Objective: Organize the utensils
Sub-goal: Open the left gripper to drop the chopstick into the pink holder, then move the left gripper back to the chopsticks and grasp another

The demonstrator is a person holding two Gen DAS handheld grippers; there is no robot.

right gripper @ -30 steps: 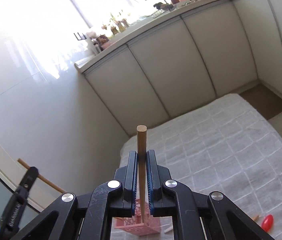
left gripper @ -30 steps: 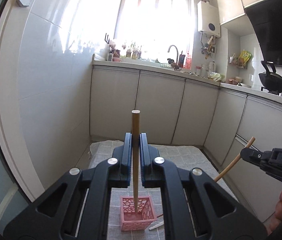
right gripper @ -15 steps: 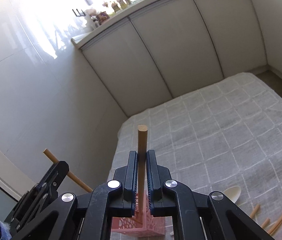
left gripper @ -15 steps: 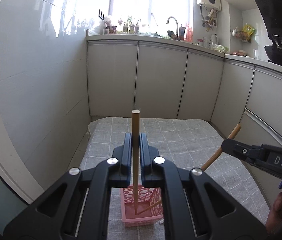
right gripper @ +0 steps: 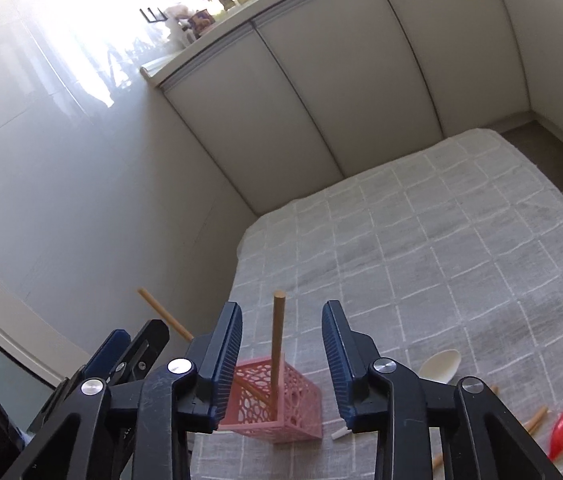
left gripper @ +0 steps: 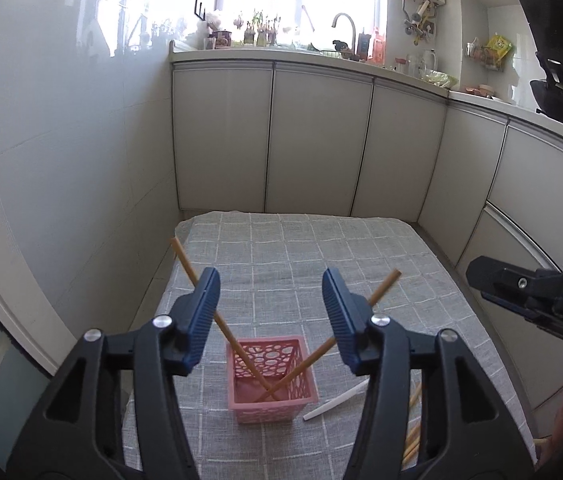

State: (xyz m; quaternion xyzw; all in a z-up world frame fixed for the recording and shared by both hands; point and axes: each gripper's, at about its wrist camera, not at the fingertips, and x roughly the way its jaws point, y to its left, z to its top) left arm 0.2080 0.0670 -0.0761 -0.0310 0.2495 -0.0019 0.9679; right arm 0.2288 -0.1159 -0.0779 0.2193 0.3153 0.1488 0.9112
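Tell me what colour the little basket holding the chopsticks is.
Pink, with a pattern of round cut-out holes in its walls. The basket shows best in the left wrist view.

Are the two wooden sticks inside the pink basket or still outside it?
Inside. Both wooden sticks stand crossed in the pink basket, their lower ends meeting at its bottom and their tops leaning out over opposite sides.

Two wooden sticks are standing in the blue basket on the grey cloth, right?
Not quite: the basket is pink, not blue. The left wrist view shows two wooden sticks crossed inside it, on the grey cloth.
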